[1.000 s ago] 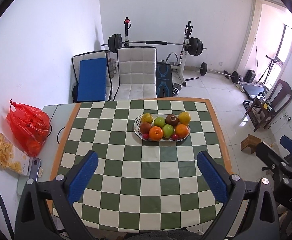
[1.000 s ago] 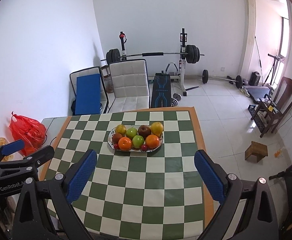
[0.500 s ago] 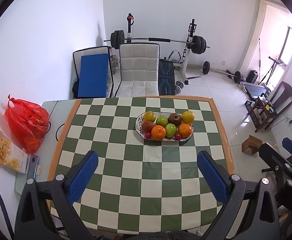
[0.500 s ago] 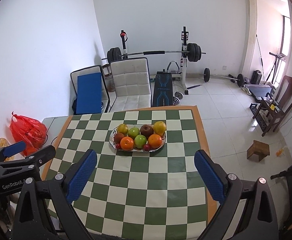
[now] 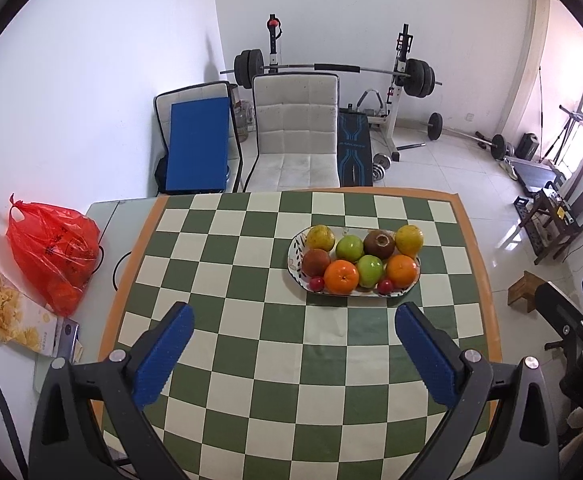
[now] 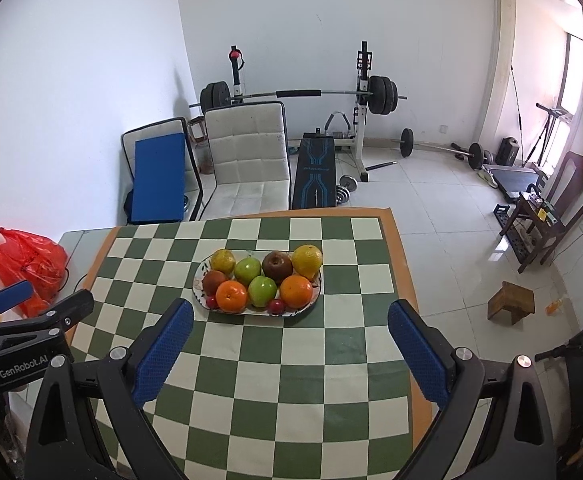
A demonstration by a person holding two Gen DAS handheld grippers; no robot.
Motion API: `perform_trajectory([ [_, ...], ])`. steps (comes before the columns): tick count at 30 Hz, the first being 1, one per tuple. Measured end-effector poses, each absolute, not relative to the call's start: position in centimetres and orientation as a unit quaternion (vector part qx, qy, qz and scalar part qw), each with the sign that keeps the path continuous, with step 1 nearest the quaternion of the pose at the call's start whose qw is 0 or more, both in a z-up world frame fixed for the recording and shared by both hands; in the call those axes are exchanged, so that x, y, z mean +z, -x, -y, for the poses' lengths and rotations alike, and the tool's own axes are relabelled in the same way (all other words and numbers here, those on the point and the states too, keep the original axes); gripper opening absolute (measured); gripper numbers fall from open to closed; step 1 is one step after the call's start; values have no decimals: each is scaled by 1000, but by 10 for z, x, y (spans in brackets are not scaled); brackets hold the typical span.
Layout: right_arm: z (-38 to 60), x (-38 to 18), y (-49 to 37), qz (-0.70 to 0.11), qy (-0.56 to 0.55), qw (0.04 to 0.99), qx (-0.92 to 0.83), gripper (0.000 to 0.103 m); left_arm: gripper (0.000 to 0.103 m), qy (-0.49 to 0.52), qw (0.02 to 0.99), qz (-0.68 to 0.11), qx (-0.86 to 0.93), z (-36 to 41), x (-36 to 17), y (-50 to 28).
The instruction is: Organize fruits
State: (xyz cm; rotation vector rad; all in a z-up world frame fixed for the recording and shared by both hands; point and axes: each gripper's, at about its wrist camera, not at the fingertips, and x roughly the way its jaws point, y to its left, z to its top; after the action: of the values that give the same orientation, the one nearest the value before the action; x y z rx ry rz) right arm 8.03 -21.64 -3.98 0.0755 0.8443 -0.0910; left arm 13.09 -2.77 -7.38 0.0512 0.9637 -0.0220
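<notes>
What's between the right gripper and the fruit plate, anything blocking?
Nothing visible. Only bare green-and-white checkered tablecloth lies between the open right gripper and the white oval plate of fruit. The left gripper sits off to the left, clear of that path.

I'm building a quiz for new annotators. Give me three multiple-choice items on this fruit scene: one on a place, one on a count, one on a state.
1. Where does the red plastic bag sit?
A. left of the checkered cloth
B. on the white chair
C. on the plate

2. How many green apples lie on the oval patterned plate?
A. one
B. two
C. four

3. How are the left gripper and the right gripper?
A. both open, empty
B. both shut on fruit
C. one holds an orange

Answers:
1 A: it rests beside the green-and-white checkered cloth.
2 B: one green apple and another.
3 A: the fingers stand wide apart with nothing between.
</notes>
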Motion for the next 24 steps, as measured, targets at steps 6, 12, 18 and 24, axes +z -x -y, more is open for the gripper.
perform_trajectory([
  [6,224,-76,-118,-434,-36,899,-50,100,103,-33,872,-489,-9,33,-102,-155],
  [12,232,-104,-141,-457,-42,887,-54,100,103,-38,862,-505,-8,35,-120,-168],
  [18,237,-116,-149,-465,-38,883,-53,100,103,-42,860,-509,-5,37,-127,-174],
  [24,238,-117,-150,-465,-34,883,-53,100,103,-43,860,-508,-6,38,-129,-176],
])
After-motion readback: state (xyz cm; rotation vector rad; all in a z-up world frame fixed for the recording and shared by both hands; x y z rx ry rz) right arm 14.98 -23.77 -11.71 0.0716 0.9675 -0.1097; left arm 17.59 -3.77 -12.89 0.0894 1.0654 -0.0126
